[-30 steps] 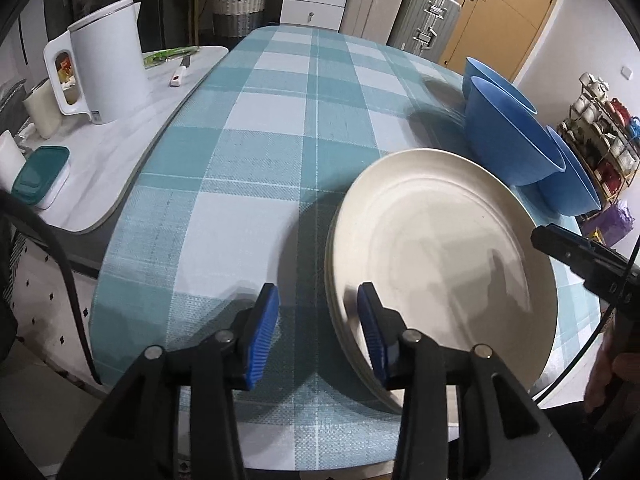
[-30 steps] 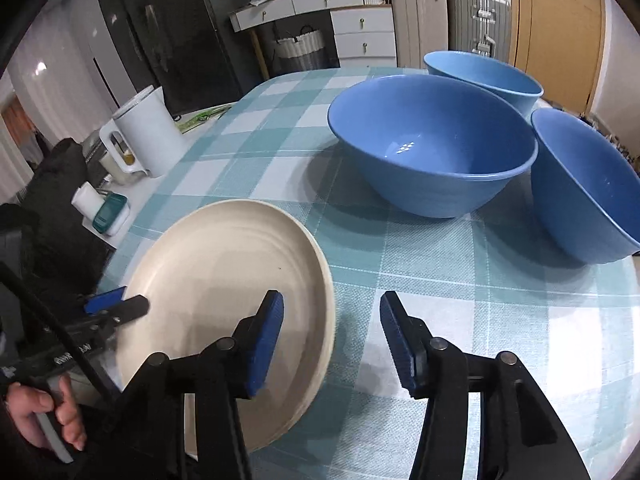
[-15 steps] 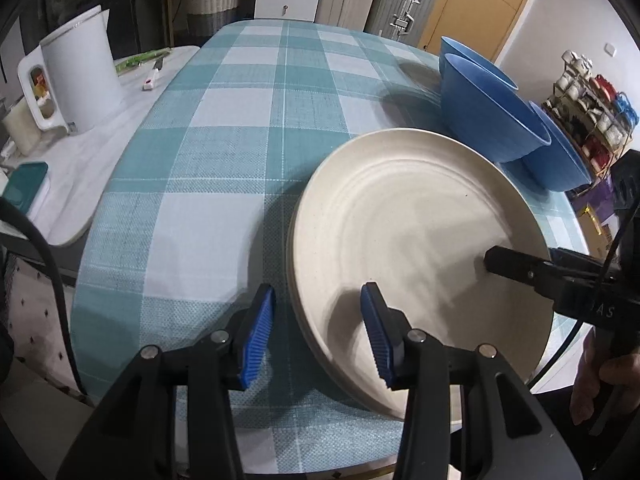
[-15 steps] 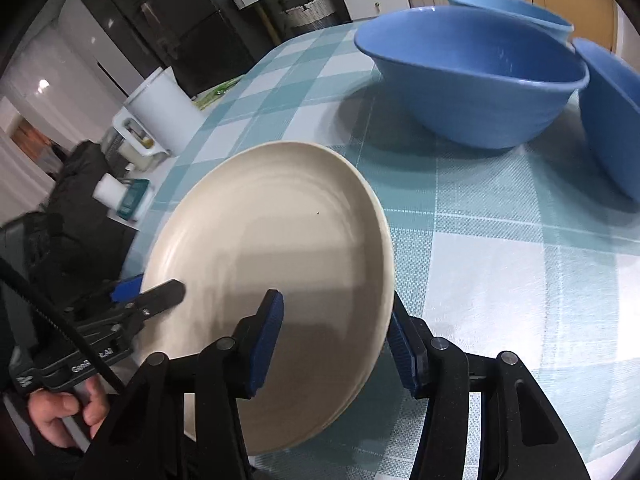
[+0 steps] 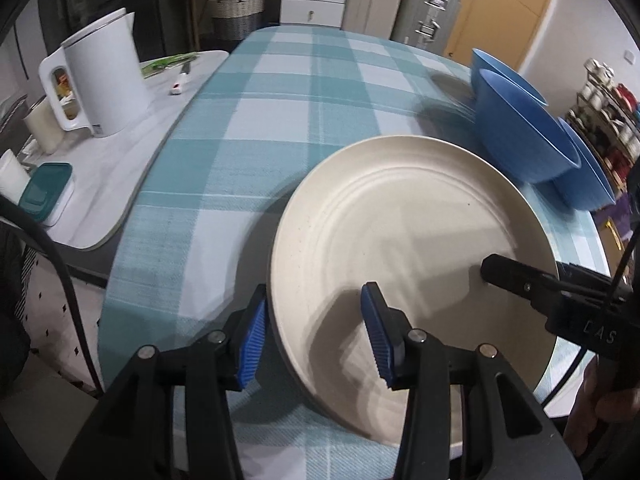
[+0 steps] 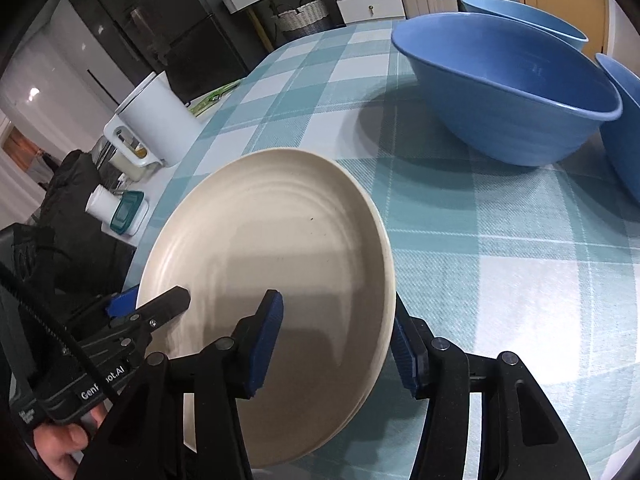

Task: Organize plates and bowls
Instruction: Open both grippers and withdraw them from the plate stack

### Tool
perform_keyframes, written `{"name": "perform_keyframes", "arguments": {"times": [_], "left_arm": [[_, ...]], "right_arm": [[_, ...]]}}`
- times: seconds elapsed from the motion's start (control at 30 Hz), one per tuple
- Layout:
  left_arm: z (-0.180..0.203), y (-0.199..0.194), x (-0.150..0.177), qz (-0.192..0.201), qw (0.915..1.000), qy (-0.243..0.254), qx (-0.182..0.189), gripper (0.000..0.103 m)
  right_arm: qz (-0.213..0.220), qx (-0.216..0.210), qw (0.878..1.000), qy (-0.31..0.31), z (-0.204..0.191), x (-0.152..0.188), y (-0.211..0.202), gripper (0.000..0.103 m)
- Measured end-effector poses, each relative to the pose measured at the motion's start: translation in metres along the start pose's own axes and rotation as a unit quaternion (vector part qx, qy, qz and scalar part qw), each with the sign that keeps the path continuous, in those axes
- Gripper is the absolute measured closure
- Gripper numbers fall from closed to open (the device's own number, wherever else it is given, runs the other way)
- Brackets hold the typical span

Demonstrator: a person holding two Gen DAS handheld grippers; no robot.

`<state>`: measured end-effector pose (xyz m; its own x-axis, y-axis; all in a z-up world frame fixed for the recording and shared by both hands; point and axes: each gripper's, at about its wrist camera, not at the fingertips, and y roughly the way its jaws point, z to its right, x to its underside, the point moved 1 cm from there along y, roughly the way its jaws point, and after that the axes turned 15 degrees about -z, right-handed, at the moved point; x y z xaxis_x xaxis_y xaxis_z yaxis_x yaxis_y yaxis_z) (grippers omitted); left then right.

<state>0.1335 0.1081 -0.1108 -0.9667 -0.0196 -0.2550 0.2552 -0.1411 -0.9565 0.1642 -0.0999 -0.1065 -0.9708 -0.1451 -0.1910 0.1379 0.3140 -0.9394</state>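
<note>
A stack of cream plates (image 5: 416, 232) lies near the front edge of the checked table; it also shows in the right wrist view (image 6: 272, 264). My left gripper (image 5: 316, 344) is open, its jaws astride the stack's left rim. My right gripper (image 6: 336, 344) is open, its jaws astride the right rim. Three blue bowls stand beyond on the right: the nearest bowl (image 6: 508, 92), one behind it (image 6: 524, 16) and one at the right edge (image 6: 624, 128). They also show in the left wrist view (image 5: 520, 128).
A white kettle (image 5: 100, 80) and a teal-lidded box (image 5: 46, 188) stand on a side counter to the left of the table (image 5: 280, 92). Drawers, a basket and suitcases stand behind. A shelf of small items is at the far right (image 5: 608, 116).
Both grippers have moved in from either side until their open jaws straddle opposite rims of the plate stack. The plates and bowls have not shifted.
</note>
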Motion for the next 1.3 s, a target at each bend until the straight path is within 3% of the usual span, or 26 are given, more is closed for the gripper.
{"name": "perform_keyframes", "arguments": {"times": [0.43, 0.7, 0.8, 0.9, 1.0, 1.07, 1.13, 1.3], "left_arm": [[-0.038, 0.000, -0.013, 0.014, 0.9992, -0.036, -0.010, 0.057], [-0.039, 0.000, -0.015, 0.014, 0.9989, -0.038, -0.021, 0.052], [-0.042, -0.002, -0.014, 0.017, 0.9974, -0.047, -0.052, 0.050], [-0.049, -0.009, -0.012, 0.029, 0.9963, -0.062, -0.052, 0.049], [-0.055, -0.020, -0.008, 0.051, 0.9943, -0.078, -0.052, 0.042], [-0.057, -0.029, -0.006, 0.074, 0.9931, -0.083, -0.037, 0.031], [-0.055, -0.039, -0.002, 0.098, 0.9913, -0.084, -0.025, 0.014], [-0.039, -0.061, 0.004, 0.150, 0.9866, -0.061, -0.018, 0.013]], "right_arm": [[0.009, -0.004, 1.000, -0.008, -0.033, -0.021, 0.018, 0.050], [0.012, -0.001, 1.000, -0.012, -0.034, -0.021, 0.018, 0.048], [0.028, 0.033, 0.999, -0.021, -0.029, -0.016, 0.008, 0.036], [0.053, 0.050, 0.997, -0.030, -0.022, -0.011, -0.006, 0.030], [0.077, 0.048, 0.995, -0.041, -0.016, -0.006, -0.023, 0.022], [0.102, 0.045, 0.992, -0.050, -0.012, 0.001, -0.039, 0.021], [0.125, 0.049, 0.989, -0.066, -0.010, 0.007, -0.052, 0.020], [0.188, 0.089, 0.973, -0.096, -0.002, 0.024, -0.086, 0.015]]}}
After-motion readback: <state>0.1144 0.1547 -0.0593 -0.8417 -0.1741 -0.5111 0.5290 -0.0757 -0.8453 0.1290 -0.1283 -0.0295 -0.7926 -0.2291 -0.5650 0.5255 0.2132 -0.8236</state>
